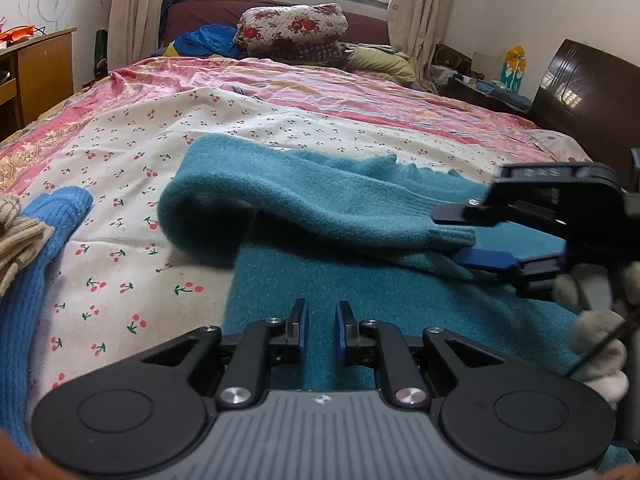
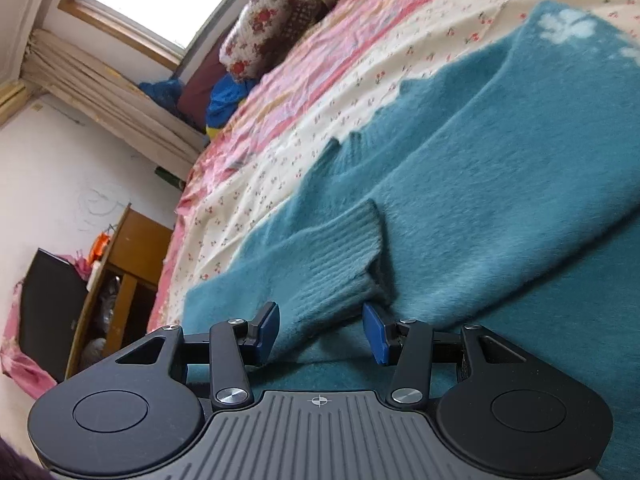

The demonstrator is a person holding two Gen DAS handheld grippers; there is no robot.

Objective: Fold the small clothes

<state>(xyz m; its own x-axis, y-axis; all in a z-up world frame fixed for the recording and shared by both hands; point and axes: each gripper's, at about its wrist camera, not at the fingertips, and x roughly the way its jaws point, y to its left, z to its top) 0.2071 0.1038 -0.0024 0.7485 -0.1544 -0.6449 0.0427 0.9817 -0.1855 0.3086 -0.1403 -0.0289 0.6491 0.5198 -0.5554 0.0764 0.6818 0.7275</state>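
A fluffy teal sweater (image 1: 360, 292) lies flat on the cherry-print sheet (image 1: 140, 140). One sleeve (image 1: 280, 200) is folded across the sweater's body. In the right wrist view the sweater (image 2: 500, 180) fills the middle, and the ribbed cuff (image 2: 340, 248) rests on it. My right gripper (image 2: 320, 328) is open; the cuff lies loose between its blue pads. The left wrist view shows that gripper (image 1: 450, 236) coming in from the right, one finger above the cuff and one below. My left gripper (image 1: 322, 326) hovers over the sweater's near part, shut, with nothing between its pads.
A blue ribbed knit (image 1: 44, 240) and a beige knit (image 1: 16, 232) lie at the left. A gloved hand (image 1: 596, 320) holds the right gripper. Folded floral quilts (image 1: 292, 28) sit at the bed's far end, a dark headboard (image 1: 580, 88) at the right, a wooden desk (image 1: 40, 68) at the left.
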